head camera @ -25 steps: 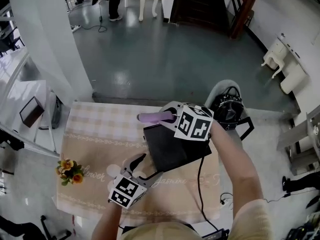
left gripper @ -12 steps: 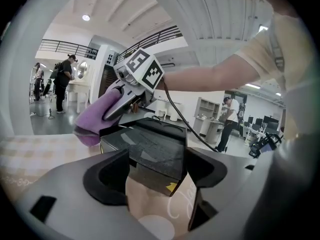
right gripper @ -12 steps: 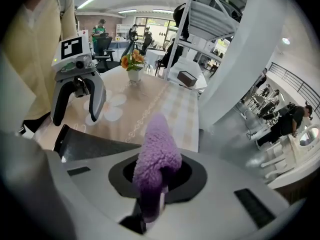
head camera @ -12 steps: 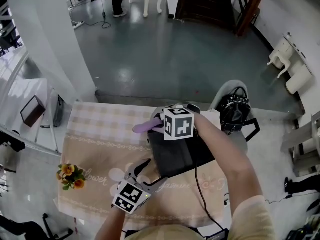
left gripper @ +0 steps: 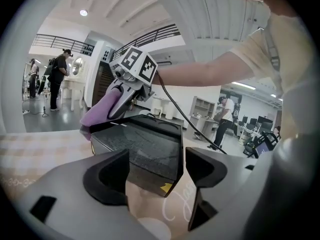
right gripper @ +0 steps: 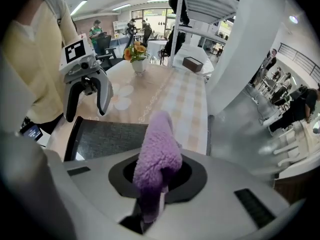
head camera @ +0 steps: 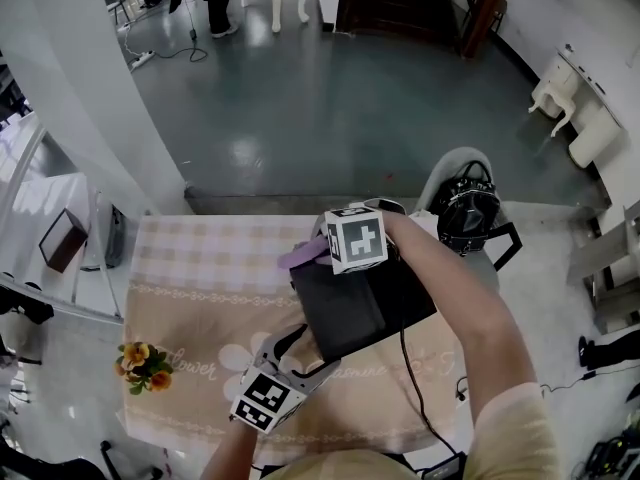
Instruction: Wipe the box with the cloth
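Cloth (right gripper: 156,149): soft, fluffy, light, folds easily; best pinched at bunched end. Right gripper (head camera: 320,252) jaws clamped on it, loose end lying at far-left edge of box (head camera: 365,303). Box: rigid, dark, smooth top, may slide on tablecloth (head camera: 200,288); steady it by near corner. Left gripper (head camera: 303,353) low, jaws apart, straddling that corner. Right forearm reaches across box from right.
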Available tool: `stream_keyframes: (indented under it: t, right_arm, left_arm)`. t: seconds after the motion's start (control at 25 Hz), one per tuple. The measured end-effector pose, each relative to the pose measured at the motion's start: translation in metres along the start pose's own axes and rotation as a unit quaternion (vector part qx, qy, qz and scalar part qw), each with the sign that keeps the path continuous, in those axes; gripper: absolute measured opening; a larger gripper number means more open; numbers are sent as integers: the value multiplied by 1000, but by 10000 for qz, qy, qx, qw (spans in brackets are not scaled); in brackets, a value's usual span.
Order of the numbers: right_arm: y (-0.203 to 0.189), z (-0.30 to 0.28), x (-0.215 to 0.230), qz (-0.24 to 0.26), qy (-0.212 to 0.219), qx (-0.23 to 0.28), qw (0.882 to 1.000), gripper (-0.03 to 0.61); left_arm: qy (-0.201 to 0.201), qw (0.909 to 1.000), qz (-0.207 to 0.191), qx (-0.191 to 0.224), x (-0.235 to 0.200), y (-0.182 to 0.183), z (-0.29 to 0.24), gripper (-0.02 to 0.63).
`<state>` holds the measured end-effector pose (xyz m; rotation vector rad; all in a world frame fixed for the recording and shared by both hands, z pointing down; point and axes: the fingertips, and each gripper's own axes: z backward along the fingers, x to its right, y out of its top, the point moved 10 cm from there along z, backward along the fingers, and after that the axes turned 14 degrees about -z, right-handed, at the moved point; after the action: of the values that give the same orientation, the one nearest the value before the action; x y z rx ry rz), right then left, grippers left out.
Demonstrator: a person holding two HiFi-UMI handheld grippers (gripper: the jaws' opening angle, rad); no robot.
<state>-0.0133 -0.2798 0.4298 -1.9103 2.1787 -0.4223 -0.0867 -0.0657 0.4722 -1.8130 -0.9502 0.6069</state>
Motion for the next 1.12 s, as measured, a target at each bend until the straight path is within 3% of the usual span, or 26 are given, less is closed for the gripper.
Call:
stream_keyframes:
  t: [0.48, 0.72, 0.96, 1.12]
  right_arm:
    - [-63, 16, 25, -673, -345, -527, 9957, 66]
    - [-87, 26, 29, -992, -576, -538, 9919, 66]
    - [-116, 41, 33, -1428, -992, -685, 9824, 66]
    - [-134, 49, 30, -1810, -1513, -629, 9697, 66]
  left_arm:
    - [-106, 9999, -63, -40, 2, -1, -3, 367]
    - [-133, 9999, -54, -35, 4, 0, -6, 367]
    - [-141, 9999, 33, -57, 3, -2, -6, 367]
    - [-86, 10000, -5, -47, 3, 0, -4, 367]
